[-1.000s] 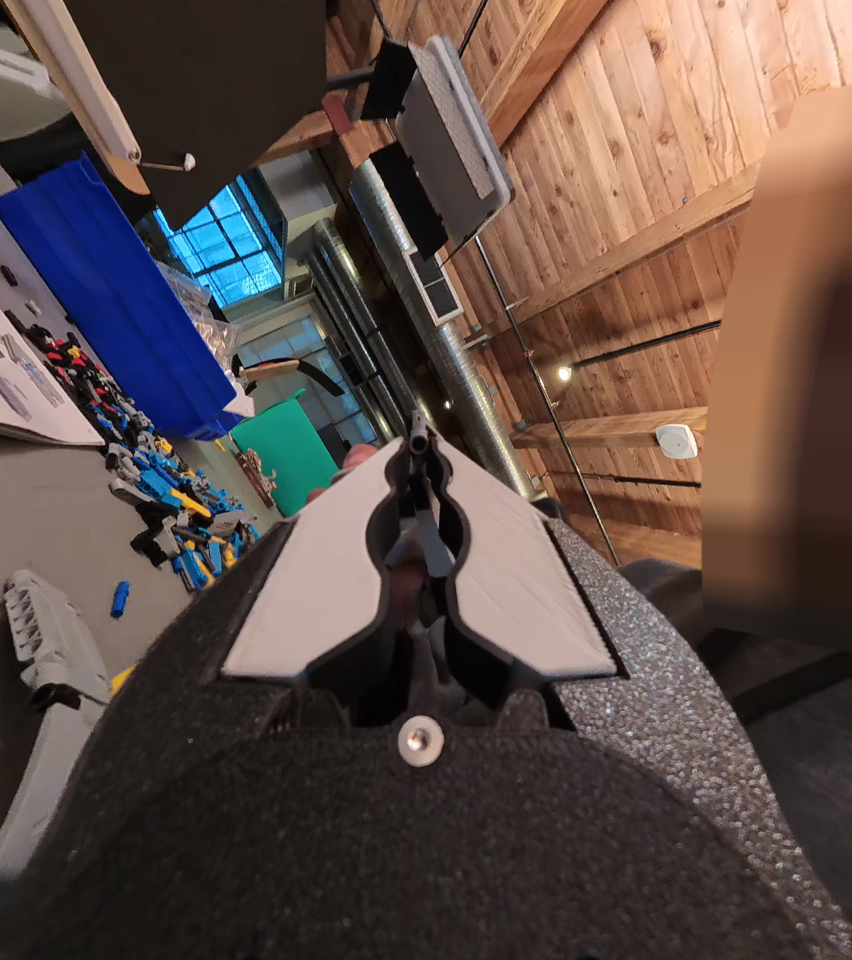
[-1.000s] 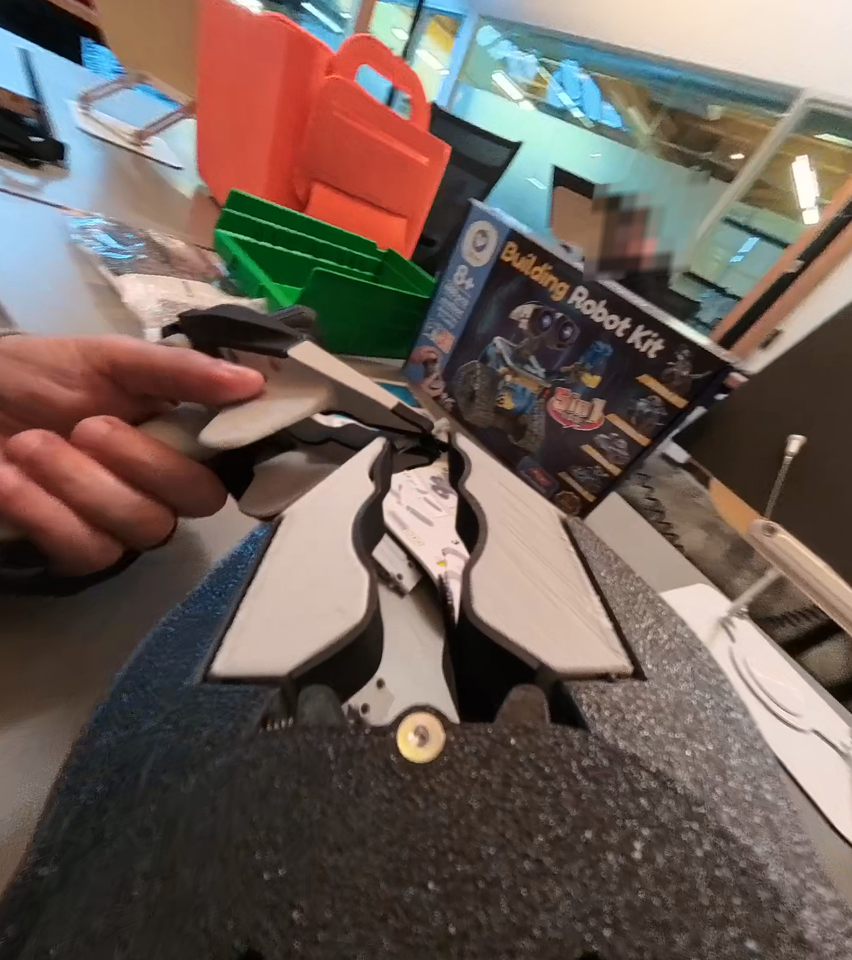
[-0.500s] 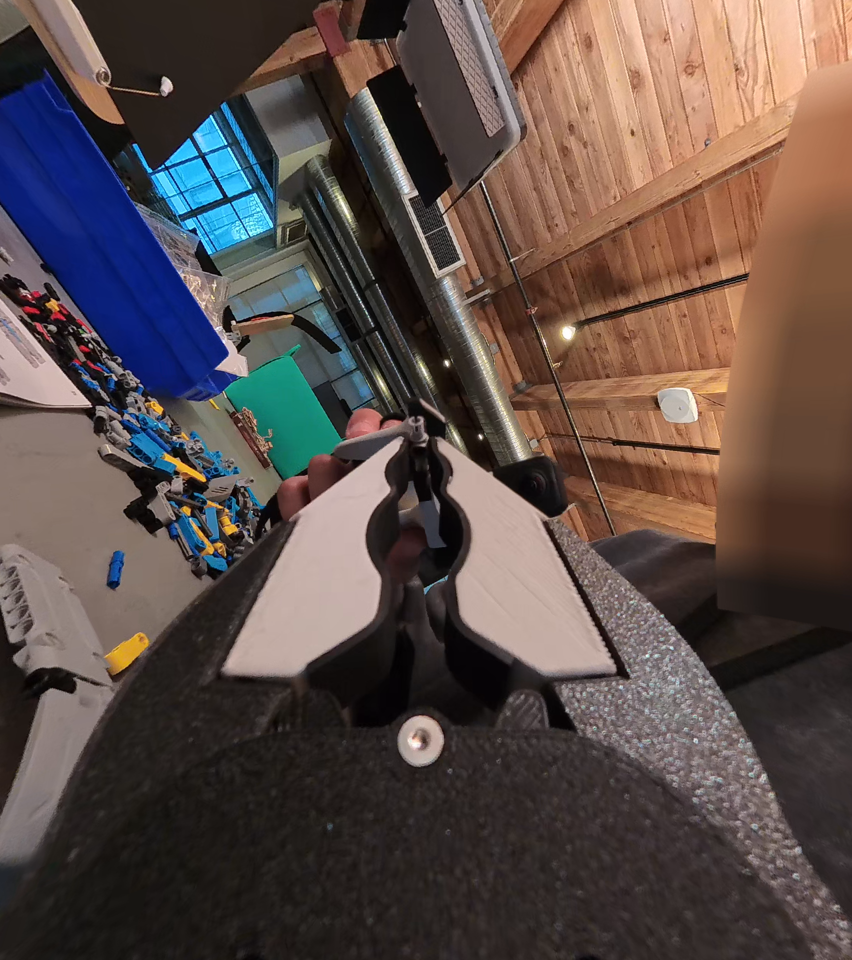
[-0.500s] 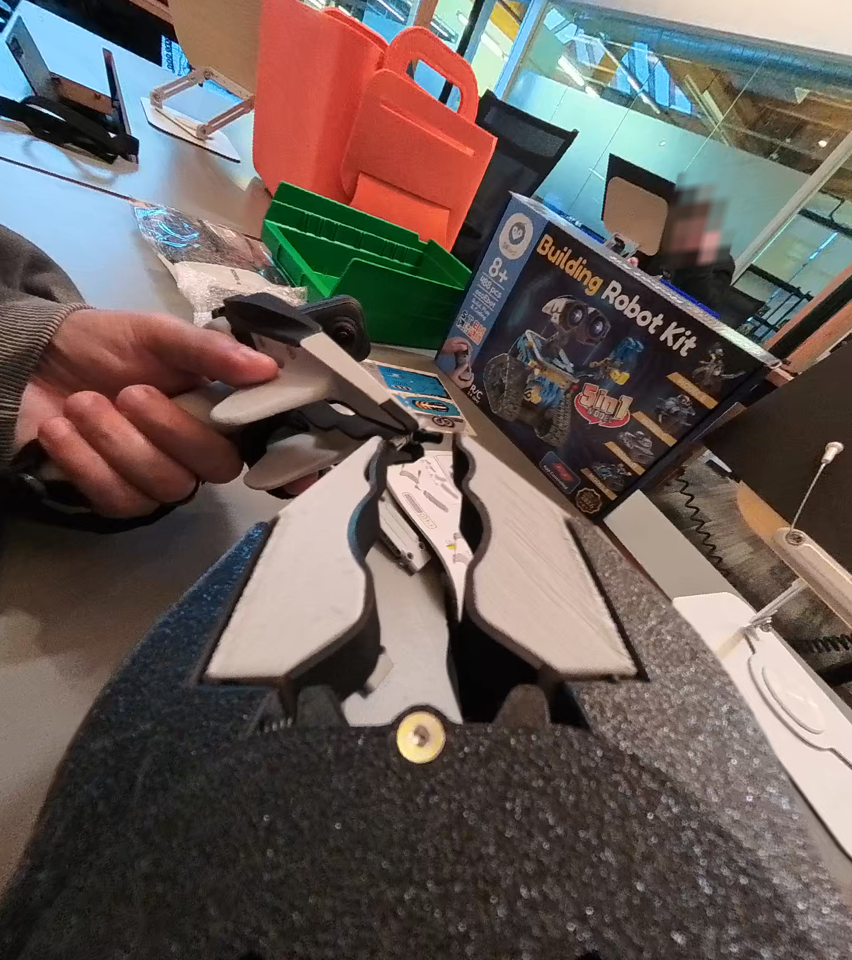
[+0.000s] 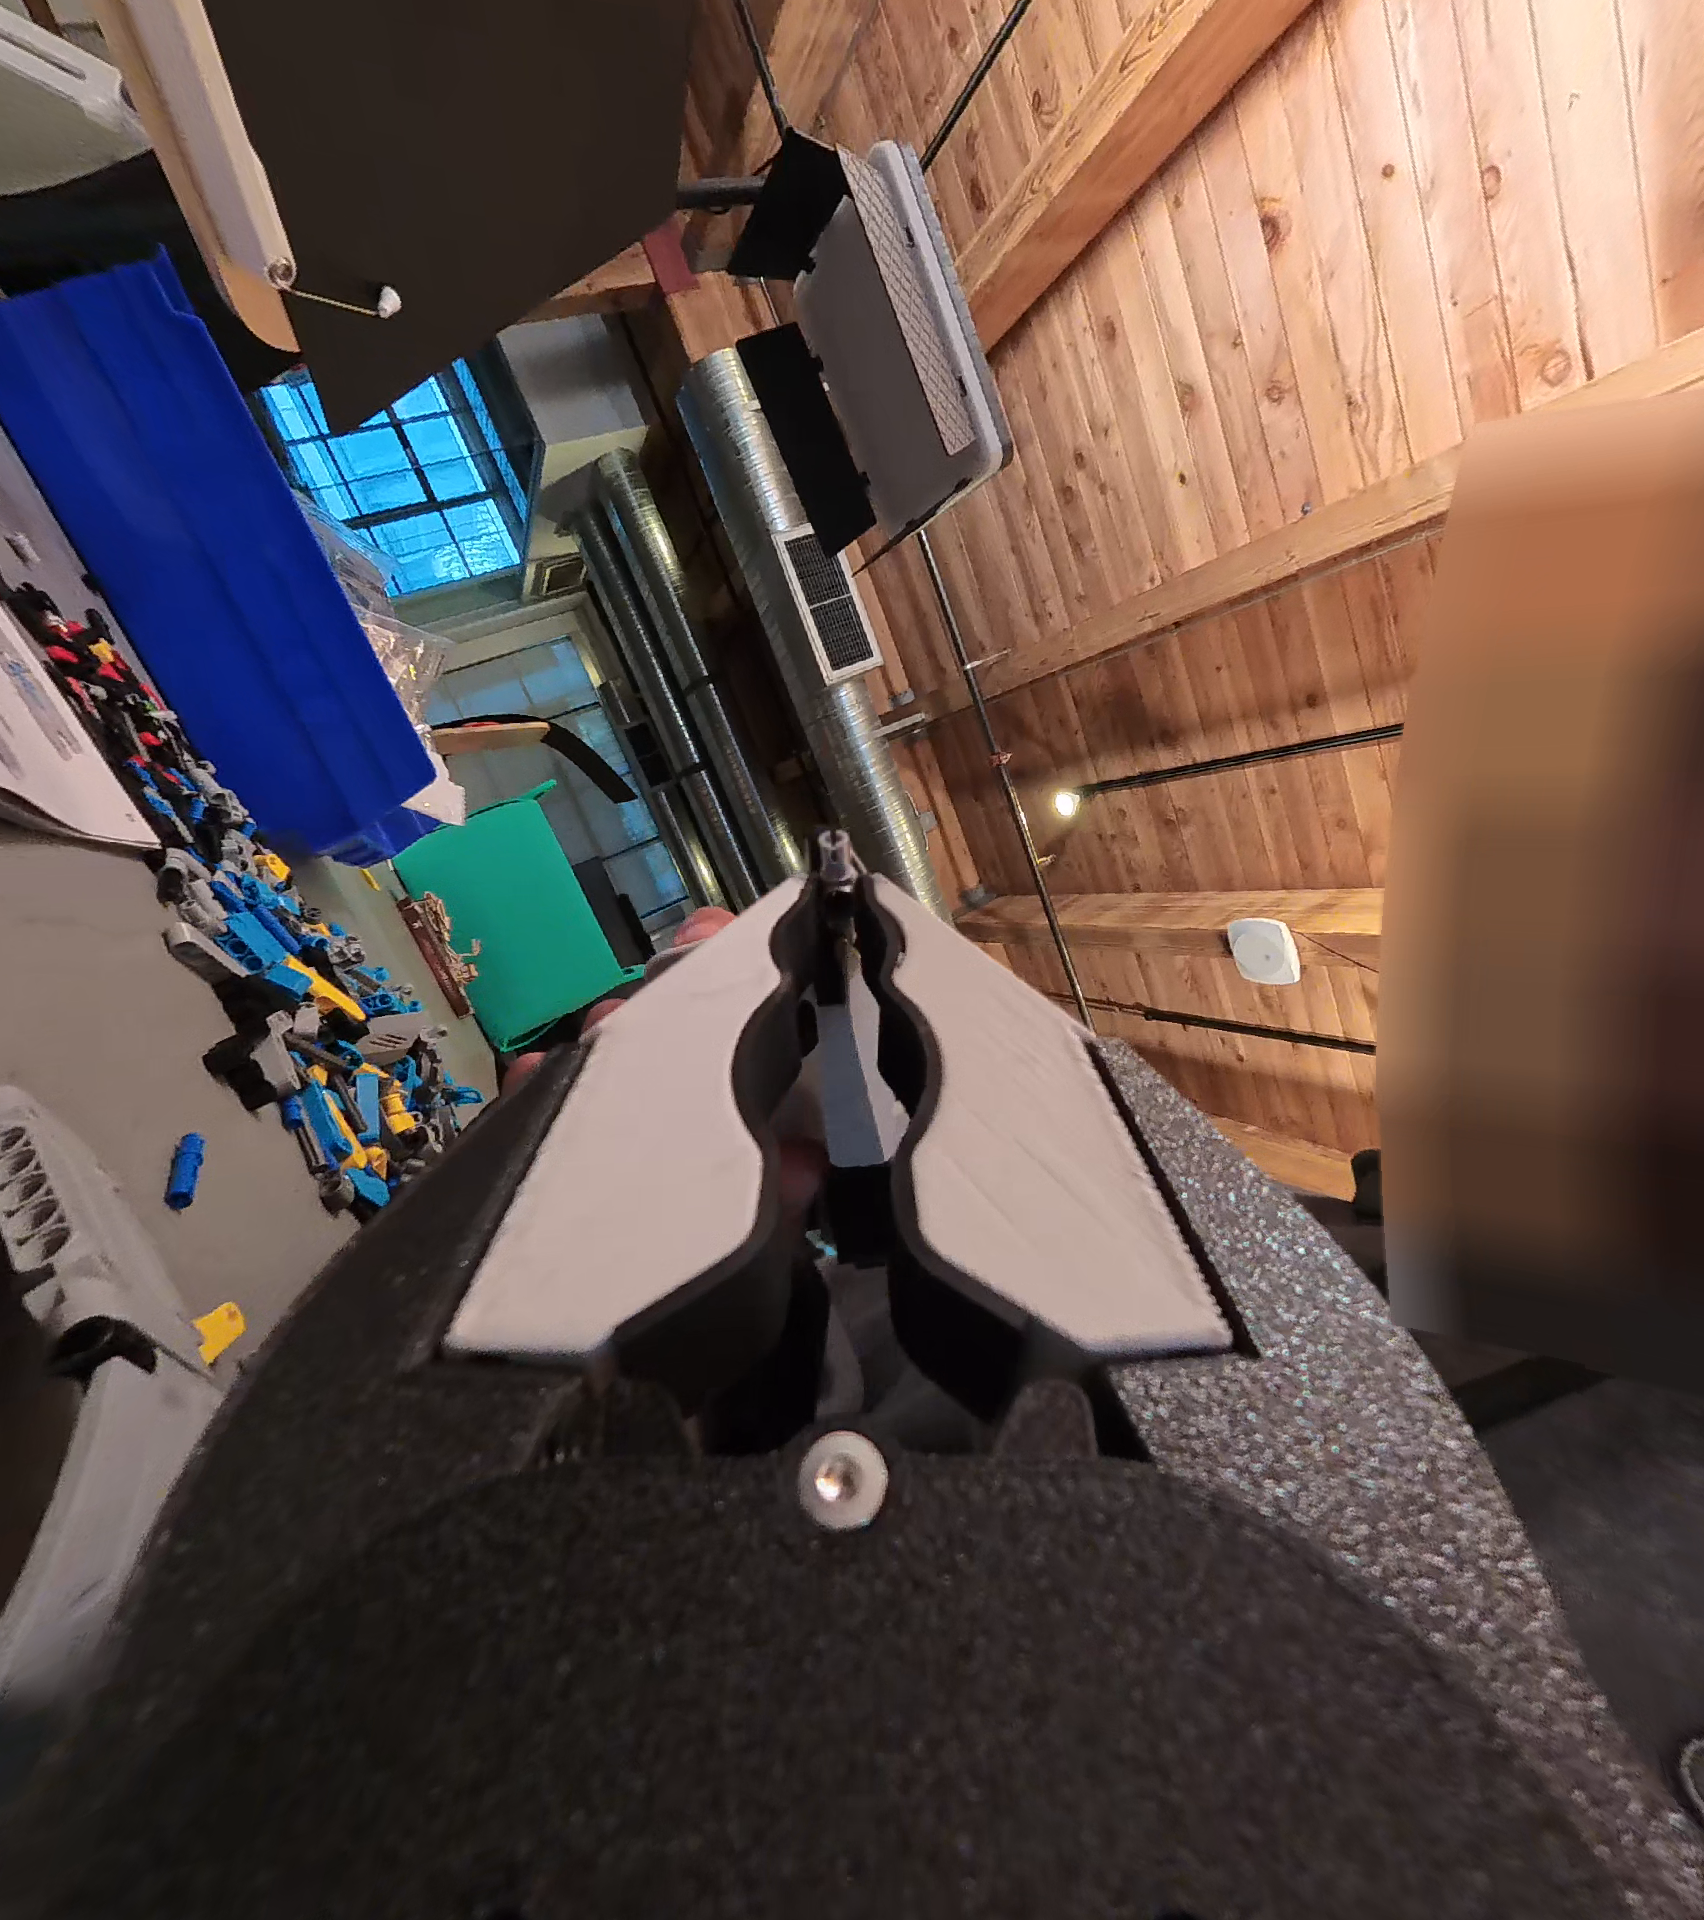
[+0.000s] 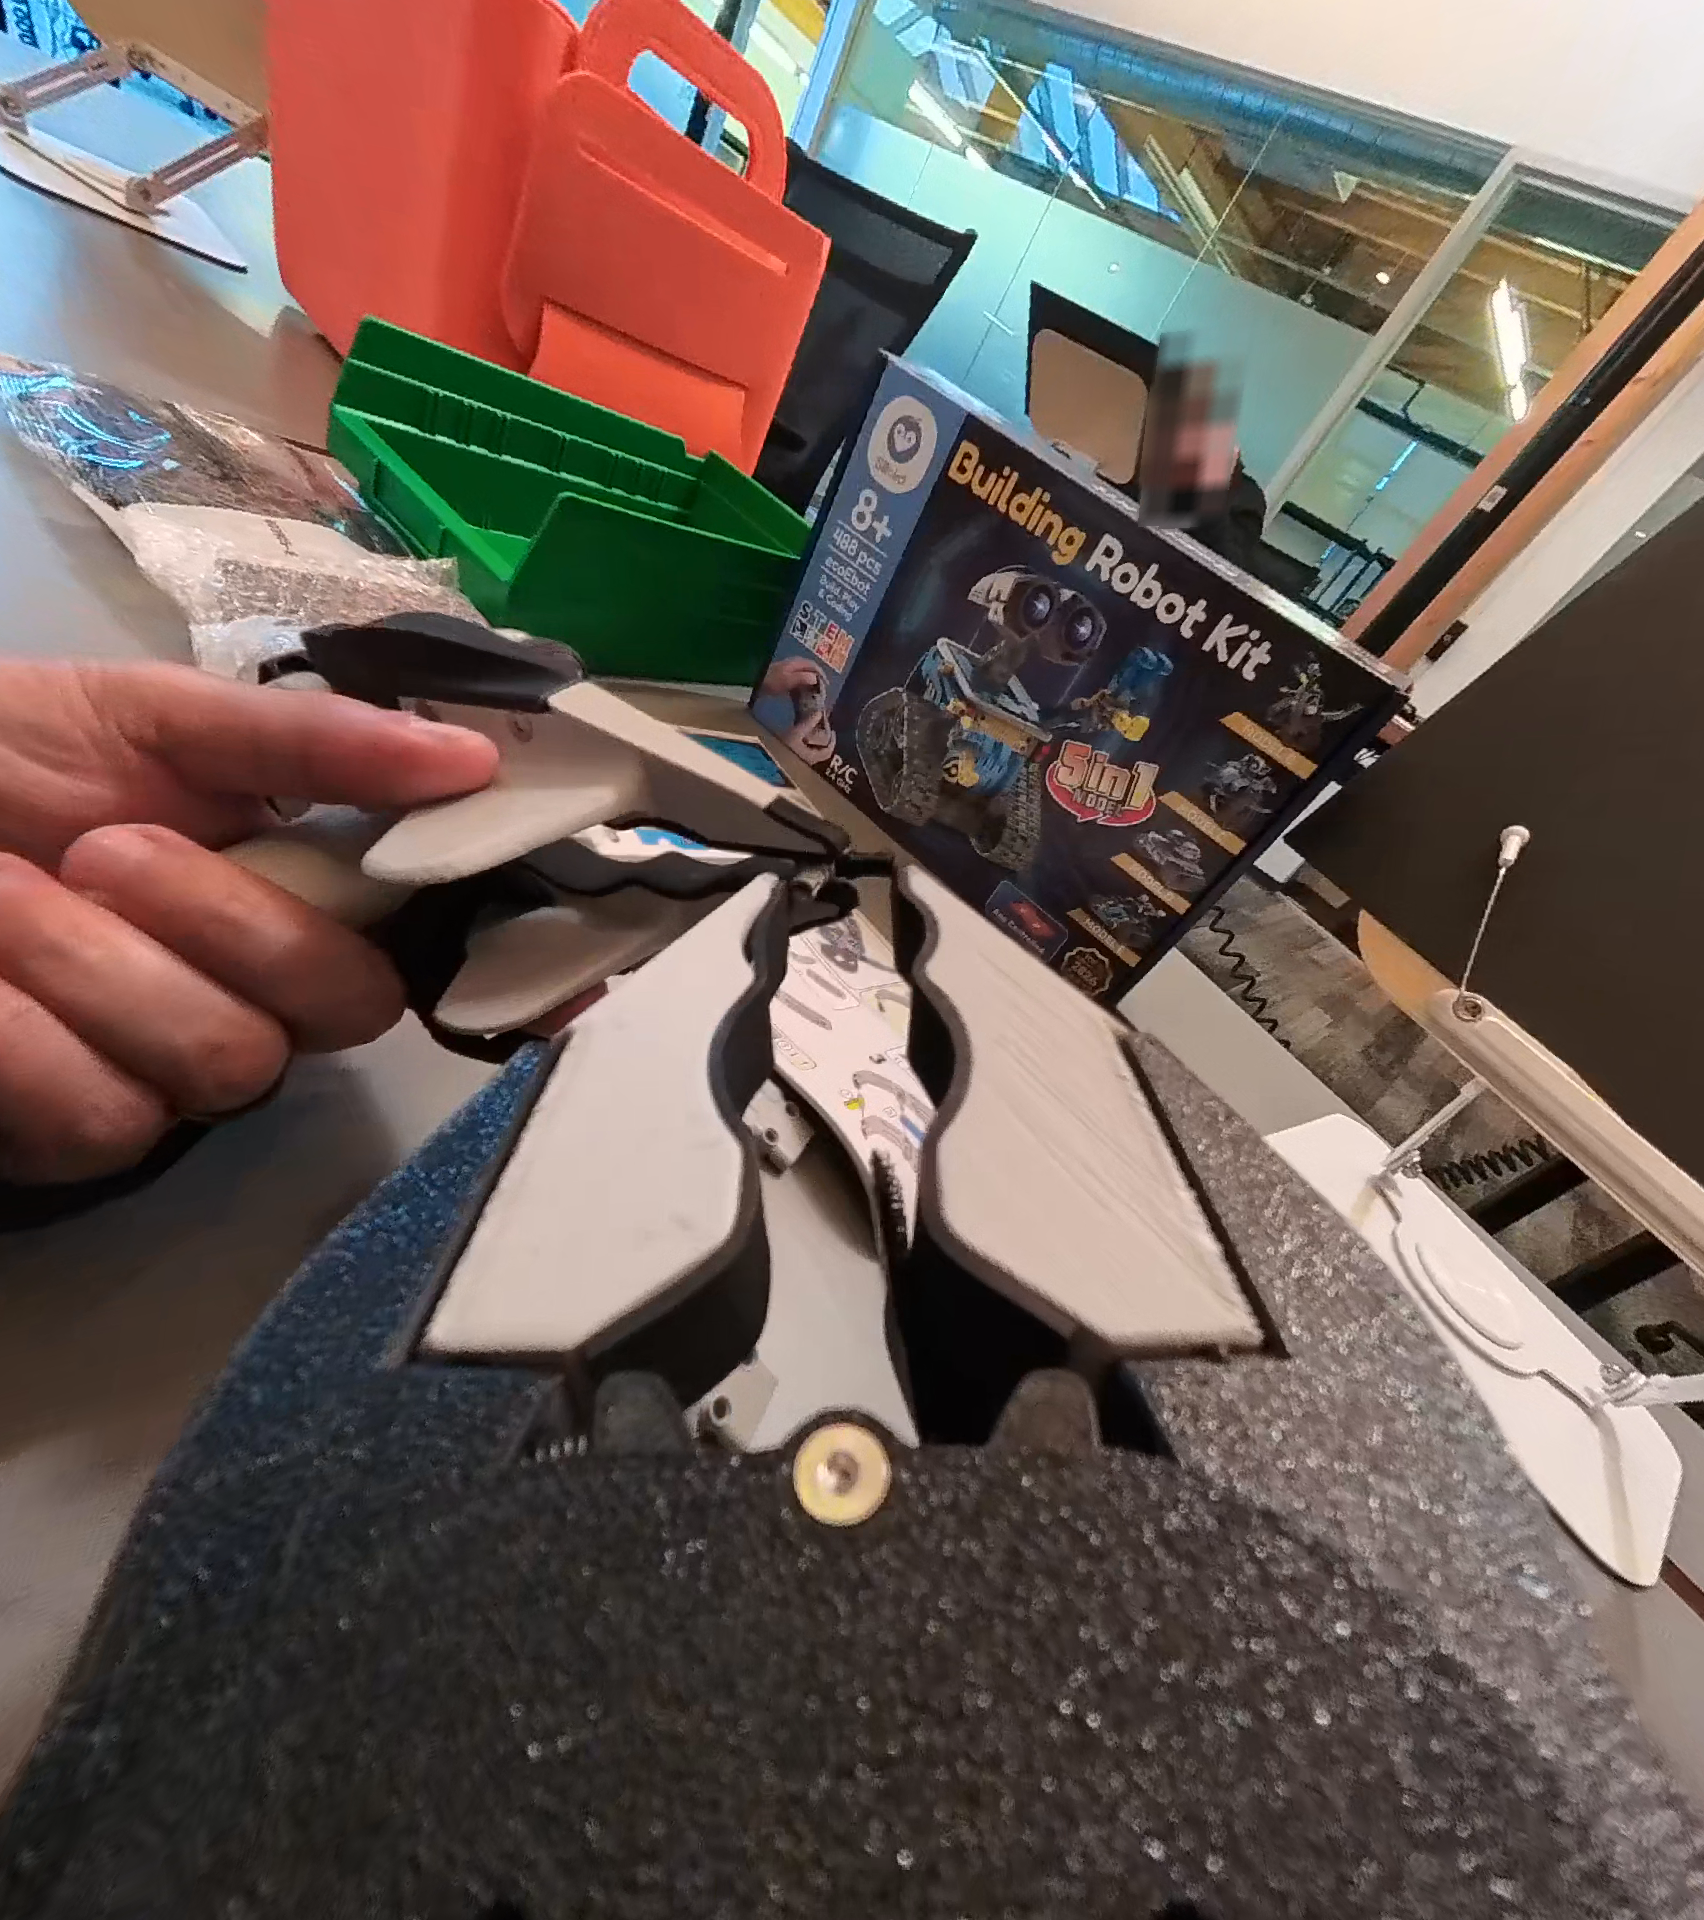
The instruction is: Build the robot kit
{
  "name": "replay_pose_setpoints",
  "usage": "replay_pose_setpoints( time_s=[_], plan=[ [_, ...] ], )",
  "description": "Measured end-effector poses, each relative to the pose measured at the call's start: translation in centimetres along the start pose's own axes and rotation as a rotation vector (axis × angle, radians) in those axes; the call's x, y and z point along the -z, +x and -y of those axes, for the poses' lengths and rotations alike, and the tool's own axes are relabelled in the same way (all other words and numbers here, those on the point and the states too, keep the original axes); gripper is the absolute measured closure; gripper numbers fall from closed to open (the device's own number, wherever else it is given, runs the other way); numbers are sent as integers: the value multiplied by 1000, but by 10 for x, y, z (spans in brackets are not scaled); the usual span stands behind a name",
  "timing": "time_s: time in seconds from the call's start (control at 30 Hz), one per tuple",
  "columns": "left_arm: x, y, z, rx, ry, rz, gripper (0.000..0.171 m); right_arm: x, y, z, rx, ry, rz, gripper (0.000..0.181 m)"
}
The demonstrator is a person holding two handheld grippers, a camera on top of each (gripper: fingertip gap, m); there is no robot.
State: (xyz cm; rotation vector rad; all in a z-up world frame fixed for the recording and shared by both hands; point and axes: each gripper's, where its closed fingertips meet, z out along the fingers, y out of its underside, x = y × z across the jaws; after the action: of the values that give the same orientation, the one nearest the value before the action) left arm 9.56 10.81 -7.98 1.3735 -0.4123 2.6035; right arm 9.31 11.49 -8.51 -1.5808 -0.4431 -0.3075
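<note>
The left gripper (image 5: 835, 883) has tilted back toward the ceiling, jaws clamped on a small grey pin (image 5: 833, 852); the right gripper (image 6: 843, 883) (jaws slightly parted, empty) meets it above the table (image 6: 27, 540).

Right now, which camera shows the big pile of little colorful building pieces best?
The left wrist view. The pile of building pieces lies in the open on the gray table, left of the left hand-held gripper, blue, yellow, red and black bits all visible. The right wrist view shows none of it.
</note>
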Motion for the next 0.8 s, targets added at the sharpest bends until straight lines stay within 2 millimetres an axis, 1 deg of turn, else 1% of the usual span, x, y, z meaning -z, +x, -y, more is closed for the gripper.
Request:
replay_pose_setpoints(
  time_s=[0.07, 0.2, 0.33, 0.4, 0.43, 0.47, 0.57, 0.63, 0.8],
  plan=[
    [-1, 0, 0, 14, 4, -8, 166, 1, 1, 0, 5, 5, -8, 163],
    [1, -3, 3, 30, 27, -2, 165, -1, 4, -2, 42, -4, -57, 155],
    [2, -3, 4, 29, 32, -2, 166, -3, 0, -2, 25, 7, -24, 157],
    [1, -4, 2, 38, 32, -3, 167, -5, -8, -3, 2, 4, 28, 146],
    [2, -4, 3, 48, 36, -7, 166, -5, -8, -3, -1, 0, 27, 147],
    [2, -5, 3, 53, 35, -7, 167, -5, -3, -5, 4, -11, 7, 156],
    [0, -1, 0, 37, 15, -15, 166, -2, -2, -2, -28, 12, 21, 158],
    [-1, -2, -2, 28, 3, -7, 166, 1, -1, 0, -20, 28, 17, 161],
    [-1, -5, -4, 24, -16, 14, 166, 2, -1, -3, -14, 16, 33, 163]
  ],
)
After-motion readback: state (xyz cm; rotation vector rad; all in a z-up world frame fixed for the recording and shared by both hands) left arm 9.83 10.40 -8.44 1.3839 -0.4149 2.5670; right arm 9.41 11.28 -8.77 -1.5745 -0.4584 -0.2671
